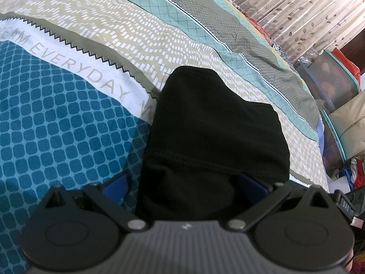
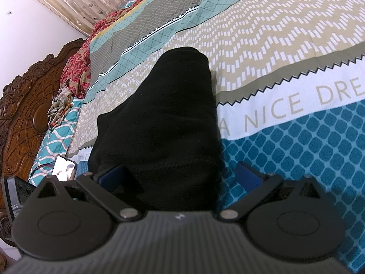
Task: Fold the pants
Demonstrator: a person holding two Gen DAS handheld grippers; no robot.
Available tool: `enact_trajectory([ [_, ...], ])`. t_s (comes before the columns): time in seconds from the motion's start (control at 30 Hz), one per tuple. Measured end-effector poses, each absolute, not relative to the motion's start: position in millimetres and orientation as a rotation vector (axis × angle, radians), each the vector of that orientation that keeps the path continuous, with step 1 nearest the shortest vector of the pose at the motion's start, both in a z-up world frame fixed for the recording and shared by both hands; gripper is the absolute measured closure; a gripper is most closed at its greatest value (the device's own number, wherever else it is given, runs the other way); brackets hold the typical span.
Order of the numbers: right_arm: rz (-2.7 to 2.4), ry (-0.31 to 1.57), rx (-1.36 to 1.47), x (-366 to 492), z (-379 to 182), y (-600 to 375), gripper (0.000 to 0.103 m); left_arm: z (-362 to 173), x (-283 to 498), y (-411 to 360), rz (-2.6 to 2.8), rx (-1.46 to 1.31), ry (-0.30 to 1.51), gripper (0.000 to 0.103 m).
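Black pants (image 1: 205,123) lie as a folded bundle on the patterned bedsheet (image 1: 68,118). In the left wrist view their near hem edge runs between my fingers. My left gripper (image 1: 182,180) is open, its blue pads (image 1: 116,186) spread wide on either side of the cloth. In the right wrist view the same pants (image 2: 164,114) stretch away from the camera. My right gripper (image 2: 180,173) is open too. One of its blue pads (image 2: 248,175) rests over the sheet to the right of the cloth, and the other sits against the left edge.
The bedsheet (image 2: 285,45) fills both views. A carved wooden headboard (image 2: 27,105), a red floral cloth (image 2: 79,64) and a phone (image 2: 63,167) lie left in the right wrist view. Curtains (image 1: 296,11) and stacked storage bags (image 1: 335,96) stand beyond the bed's edge.
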State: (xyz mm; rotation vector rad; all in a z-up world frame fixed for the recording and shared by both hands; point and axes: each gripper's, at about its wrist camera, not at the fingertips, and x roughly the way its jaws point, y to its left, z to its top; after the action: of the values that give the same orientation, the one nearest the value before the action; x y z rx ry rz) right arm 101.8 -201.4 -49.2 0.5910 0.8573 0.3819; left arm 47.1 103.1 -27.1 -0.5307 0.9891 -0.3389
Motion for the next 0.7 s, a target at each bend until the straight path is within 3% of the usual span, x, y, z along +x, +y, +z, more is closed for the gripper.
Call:
enact_trajectory([
  [0.7,0.382,0.856,0.591,101.5,-49.2,-200.9,0.0,-30.7,50.7,105.6,-0.35,-0.53,0.982,0.0],
])
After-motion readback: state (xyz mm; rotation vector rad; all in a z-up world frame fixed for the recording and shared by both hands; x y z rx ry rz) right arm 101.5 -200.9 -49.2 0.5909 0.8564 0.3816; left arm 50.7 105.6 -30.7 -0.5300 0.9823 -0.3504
